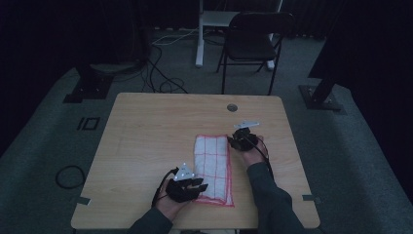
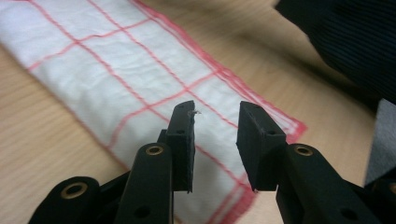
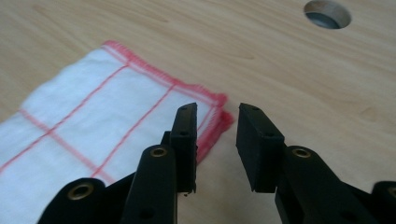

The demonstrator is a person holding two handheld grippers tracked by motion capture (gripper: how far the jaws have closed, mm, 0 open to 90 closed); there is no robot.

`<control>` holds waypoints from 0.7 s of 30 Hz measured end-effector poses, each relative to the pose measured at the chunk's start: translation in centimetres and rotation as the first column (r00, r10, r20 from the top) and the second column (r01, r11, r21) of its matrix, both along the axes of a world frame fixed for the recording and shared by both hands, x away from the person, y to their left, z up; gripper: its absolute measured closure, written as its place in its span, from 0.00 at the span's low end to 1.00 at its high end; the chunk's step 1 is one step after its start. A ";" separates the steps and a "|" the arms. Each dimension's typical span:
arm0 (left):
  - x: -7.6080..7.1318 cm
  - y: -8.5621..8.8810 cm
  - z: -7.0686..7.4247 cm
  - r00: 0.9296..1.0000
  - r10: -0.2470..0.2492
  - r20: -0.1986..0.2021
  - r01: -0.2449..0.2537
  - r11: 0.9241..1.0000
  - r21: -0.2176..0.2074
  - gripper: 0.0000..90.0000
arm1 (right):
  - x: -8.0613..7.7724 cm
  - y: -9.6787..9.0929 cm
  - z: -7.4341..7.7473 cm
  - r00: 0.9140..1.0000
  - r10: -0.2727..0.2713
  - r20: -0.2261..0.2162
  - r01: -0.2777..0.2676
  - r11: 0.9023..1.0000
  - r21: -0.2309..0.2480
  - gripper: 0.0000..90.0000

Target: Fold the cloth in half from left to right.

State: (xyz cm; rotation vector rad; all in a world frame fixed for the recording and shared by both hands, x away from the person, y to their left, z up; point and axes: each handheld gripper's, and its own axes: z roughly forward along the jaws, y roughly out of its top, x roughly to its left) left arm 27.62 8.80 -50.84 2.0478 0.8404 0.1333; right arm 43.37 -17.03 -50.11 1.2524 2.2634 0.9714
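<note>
High view shows the folded cloth [image 1: 213, 168] lying lengthwise on the surface [image 1: 146, 136], left tool [image 1: 197, 185] at its near-left corner, right tool [image 1: 234, 141] at its far-right corner, both part-open and gripping nothing.

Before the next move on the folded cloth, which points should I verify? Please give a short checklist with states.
1. Cloth folded in a flat strip on the table: ok.
2. Left hand-held gripper open, nothing held: ok.
3. Right hand-held gripper open, nothing held: ok.
4. Left jaws over the near corner: ok.
5. Right jaws at the far corner: ok.
6. Hidden layers aligned: cannot tell.
</note>
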 end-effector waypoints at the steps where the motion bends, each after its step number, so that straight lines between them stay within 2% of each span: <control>1: 0.2 0.2 0.0 1.000 0.006 0.003 -0.006 1.000 0.002 0.75 | -0.3 0.0 0.0 1.000 0.000 -0.004 0.000 1.000 0.015 0.75; 2: 0.5 0.4 0.0 1.000 0.014 0.004 -0.014 1.000 0.001 0.75 | -0.7 0.1 0.1 1.000 0.003 -0.002 -0.003 1.000 0.027 0.75; 7: 1.8 1.3 -0.1 0.998 0.061 0.010 -0.061 0.998 -0.001 0.75 | -2.1 0.6 0.3 0.999 0.045 0.010 -0.045 0.999 0.029 0.75; 14: 3.7 2.1 -0.2 0.994 0.102 0.027 -0.103 0.995 0.019 0.73 | -4.1 0.6 0.4 0.999 0.046 0.018 -0.047 0.997 0.067 0.71; 21: 5.3 2.5 -0.3 0.989 0.138 0.046 -0.140 0.990 0.031 0.72 | -5.3 0.4 -0.3 0.999 0.048 0.007 -0.049 0.998 0.049 0.70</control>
